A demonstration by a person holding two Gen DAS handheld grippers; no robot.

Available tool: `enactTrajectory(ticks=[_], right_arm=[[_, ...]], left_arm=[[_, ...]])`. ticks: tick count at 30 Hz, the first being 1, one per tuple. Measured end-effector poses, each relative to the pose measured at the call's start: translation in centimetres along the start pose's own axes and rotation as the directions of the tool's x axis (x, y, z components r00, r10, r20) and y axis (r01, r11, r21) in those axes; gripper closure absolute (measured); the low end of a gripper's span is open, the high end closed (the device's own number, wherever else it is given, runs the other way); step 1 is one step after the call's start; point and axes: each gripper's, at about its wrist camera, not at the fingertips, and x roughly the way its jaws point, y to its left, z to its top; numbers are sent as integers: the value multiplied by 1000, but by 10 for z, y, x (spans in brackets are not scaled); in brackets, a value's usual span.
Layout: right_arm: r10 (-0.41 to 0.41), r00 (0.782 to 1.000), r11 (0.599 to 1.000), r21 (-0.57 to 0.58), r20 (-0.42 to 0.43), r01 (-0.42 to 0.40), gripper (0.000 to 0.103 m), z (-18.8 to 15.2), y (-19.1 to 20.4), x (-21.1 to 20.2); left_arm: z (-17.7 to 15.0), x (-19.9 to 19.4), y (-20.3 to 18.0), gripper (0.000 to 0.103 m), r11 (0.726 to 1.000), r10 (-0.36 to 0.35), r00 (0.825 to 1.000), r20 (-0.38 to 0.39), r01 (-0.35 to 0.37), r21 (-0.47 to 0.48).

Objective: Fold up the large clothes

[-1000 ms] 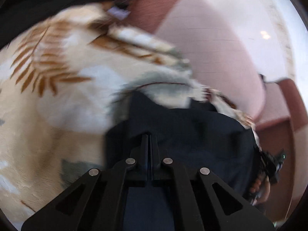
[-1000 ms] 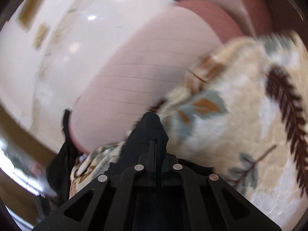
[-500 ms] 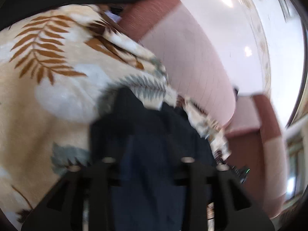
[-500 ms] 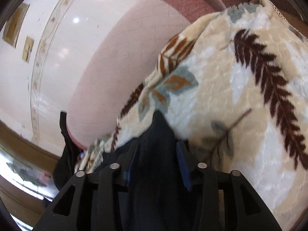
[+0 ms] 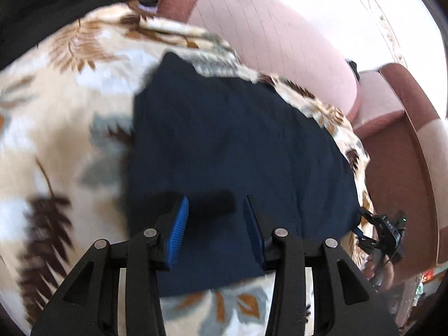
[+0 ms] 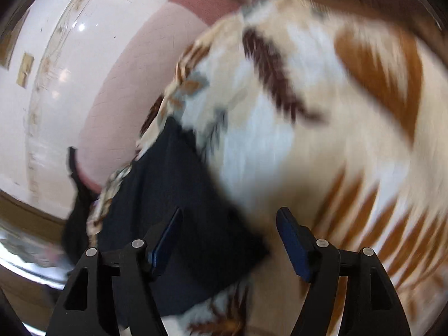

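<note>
Lying flat on leaf-print blanket (image 5: 70, 128), folded navy garment (image 5: 229, 145) (both grippers (image 5: 215, 224) (image 6: 228, 240) spread, empty).

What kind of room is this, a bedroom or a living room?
Probably a living room at home. A pink and maroon sofa sits under a fluffy leaf-print blanket, a folded dark garment lies on it, and the shiny tiled floor looks indoor.
</note>
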Motion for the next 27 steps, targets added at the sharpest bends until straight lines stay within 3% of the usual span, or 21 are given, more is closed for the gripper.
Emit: enactTrajectory(ticks=[1,2,4,6,10,12,13,15,16,18,19,21,24,27], right_arm=[[22,1000,999,-40,-17,-23,75,-5,9,3],[41,999,997,-70,1,-41,86,-5,13,-4],[112,988,990,-99,109,-101,93,-3,18,-26],[112,977,993,-64,179,-102,96,3,9,-36],[-61,997,998,-4,53,62,96,6,-21,4],[-53,996,998,23,70,51,90,5,-21,-1],[-67,993,997,48,92,63,79,6,-18,-10],[-118,976,991,79,184,105,78,6,-6,-32],[-73,966,997,50,248,63,77,6,4,-45],[-1,961,999,-33,277,11,75,3,29,-53],[36,966,995,-100,256,-10,72,1,51,-49],[86,975,983,-179,204,-49,69,-5,76,-37],[94,987,964,-260,128,-58,68,-19,104,-6],[29,998,967,-255,50,-16,66,-25,103,42]], left_arm=[[-6,2,0,64,1000,16,1000,-9,-16,0],[-14,10,2,64,999,50,998,-31,-50,-1],[-22,20,9,64,996,91,994,-60,-93,-18],[-26,24,17,70,996,81,995,-57,-83,-34],[-23,22,20,72,996,70,995,-70,-74,-53],[-26,16,21,72,995,74,994,-78,-78,-55],[-28,7,21,72,996,63,996,-66,-67,-58],[-28,-6,18,72,998,21,999,-33,-23,-60],[-26,-16,14,70,998,-14,1000,-2,13,-57],[-19,-26,3,59,998,-34,998,43,36,-47],[-15,-27,-2,52,999,-34,998,58,37,-40],[-4,-22,-11,51,999,-17,997,77,19,-30],[3,-1,-17,51,998,52,996,67,-51,-22],[5,31,-5,51,988,154,988,18,-154,-16]])
